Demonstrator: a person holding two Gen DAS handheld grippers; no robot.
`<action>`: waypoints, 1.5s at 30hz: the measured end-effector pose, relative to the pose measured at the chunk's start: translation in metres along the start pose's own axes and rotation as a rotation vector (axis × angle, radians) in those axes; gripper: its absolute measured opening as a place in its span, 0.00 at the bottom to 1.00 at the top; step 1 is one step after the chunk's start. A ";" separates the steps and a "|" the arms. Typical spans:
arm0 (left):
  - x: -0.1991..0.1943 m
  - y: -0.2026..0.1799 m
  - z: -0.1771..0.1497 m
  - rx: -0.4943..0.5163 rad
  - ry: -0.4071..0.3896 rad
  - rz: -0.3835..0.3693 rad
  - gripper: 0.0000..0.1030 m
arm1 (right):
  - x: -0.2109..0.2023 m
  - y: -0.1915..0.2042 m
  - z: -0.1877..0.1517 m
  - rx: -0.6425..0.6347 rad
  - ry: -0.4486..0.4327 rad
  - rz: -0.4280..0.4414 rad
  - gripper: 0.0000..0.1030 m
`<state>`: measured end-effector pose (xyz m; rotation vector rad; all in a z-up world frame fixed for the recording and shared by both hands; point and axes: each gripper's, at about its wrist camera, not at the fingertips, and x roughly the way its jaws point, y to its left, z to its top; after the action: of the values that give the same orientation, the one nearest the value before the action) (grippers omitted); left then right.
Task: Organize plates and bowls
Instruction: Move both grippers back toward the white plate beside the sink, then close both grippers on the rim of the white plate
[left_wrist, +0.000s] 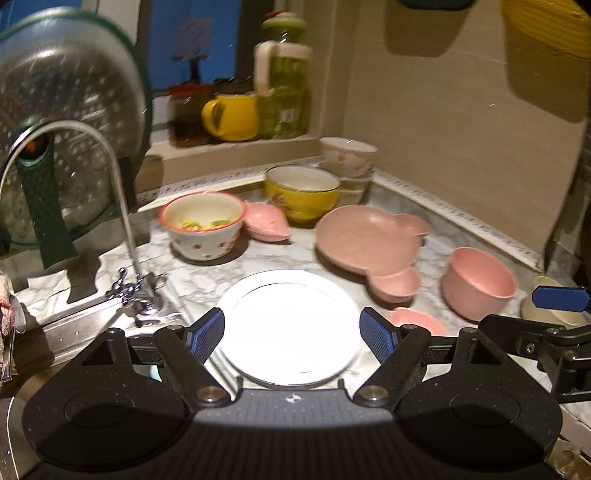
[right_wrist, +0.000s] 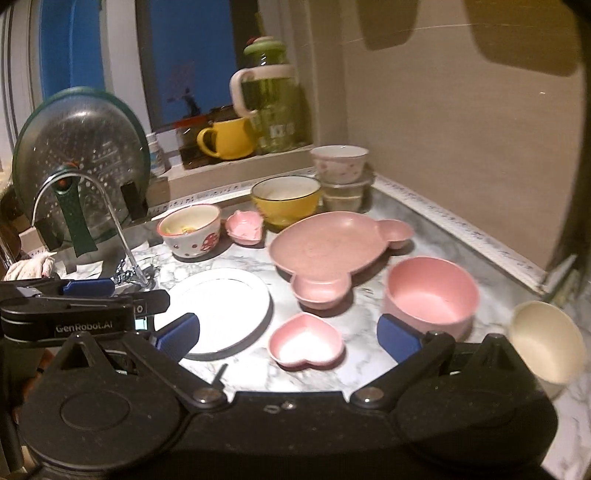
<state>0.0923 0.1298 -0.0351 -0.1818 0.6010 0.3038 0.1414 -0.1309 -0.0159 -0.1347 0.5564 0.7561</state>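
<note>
1. The left gripper is spread wide and holds nothing; the white plate lies flat on the marble counter directly ahead of it, framed between its two blue pads.
2. Beyond that plate and to the right sits the pink bear-shaped plate; further right is the pink bowl.
3. Ahead and to the left stand the spotted bowl and a small pink dish, with the yellow bowl behind them.
4. The right gripper is also spread apart and empty; the heart-shaped dish lies between its fingers on the counter.
5. To its right, near the edge of the view, a cream cup stands tilted.
6. A faucet rises far left of the left gripper.
</note>
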 end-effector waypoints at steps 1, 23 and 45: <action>0.004 0.005 0.000 -0.006 0.008 0.006 0.78 | 0.006 0.003 0.002 -0.009 0.003 0.002 0.99; 0.100 0.078 0.005 -0.209 0.195 -0.008 0.60 | 0.148 0.008 0.018 0.134 0.262 0.056 0.59; 0.117 0.102 0.003 -0.352 0.238 -0.086 0.12 | 0.181 0.001 0.021 0.197 0.351 0.090 0.15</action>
<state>0.1512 0.2529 -0.1086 -0.5875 0.7703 0.3054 0.2572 -0.0126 -0.0926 -0.0601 0.9728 0.7657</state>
